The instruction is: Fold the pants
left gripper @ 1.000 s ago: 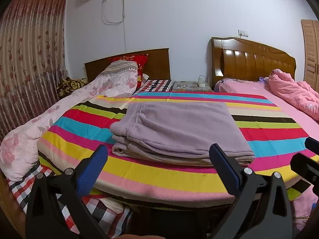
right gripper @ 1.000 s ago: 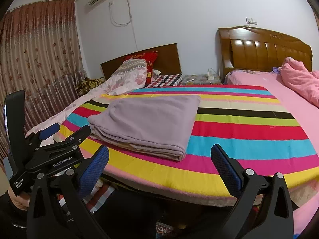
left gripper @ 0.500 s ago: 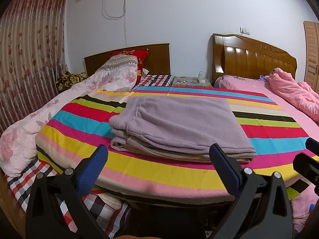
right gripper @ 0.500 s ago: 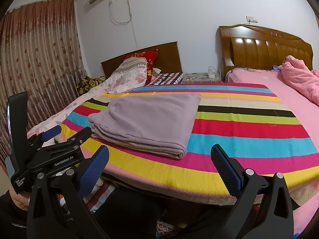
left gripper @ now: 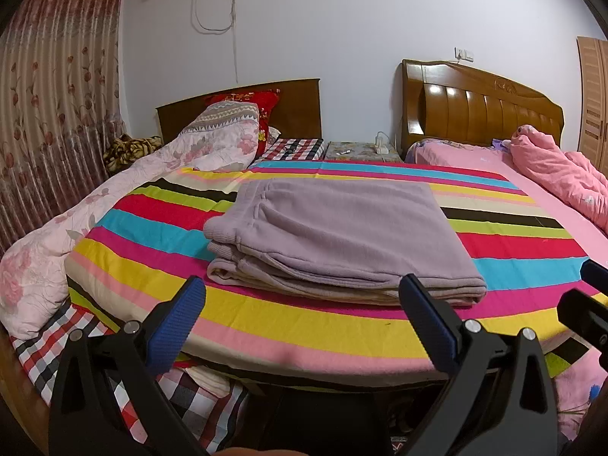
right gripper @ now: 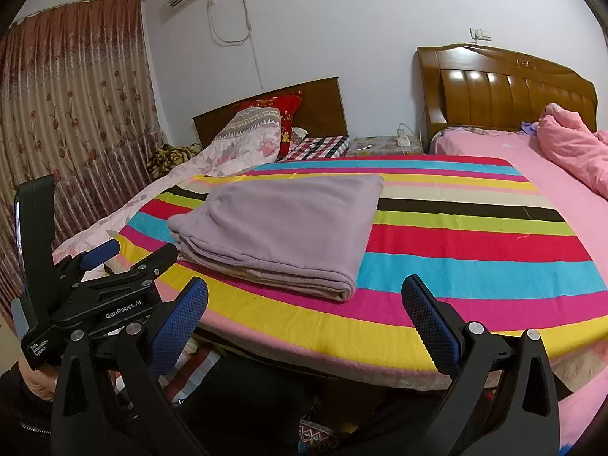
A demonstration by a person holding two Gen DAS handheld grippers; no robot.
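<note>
Pants (left gripper: pixel 342 235) folded flat near the bed's (left gripper: pixel 304 326) front edge. Left tongs (left gripper: pixel 304 315) and right tongs (right gripper: pixel 304 315) apart, empty, clear of cloth. Best kept back, leaving the stack undisturbed.

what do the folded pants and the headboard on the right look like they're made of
The pants look like soft fleece or brushed knit, lilac and matte, with a fuzzy nap and a ribbed cuff at the left corner. The headboard looks like varnished wood: orange-brown grain with bright glossy highlights on its curved panels, though veneer can't be ruled out.
</note>
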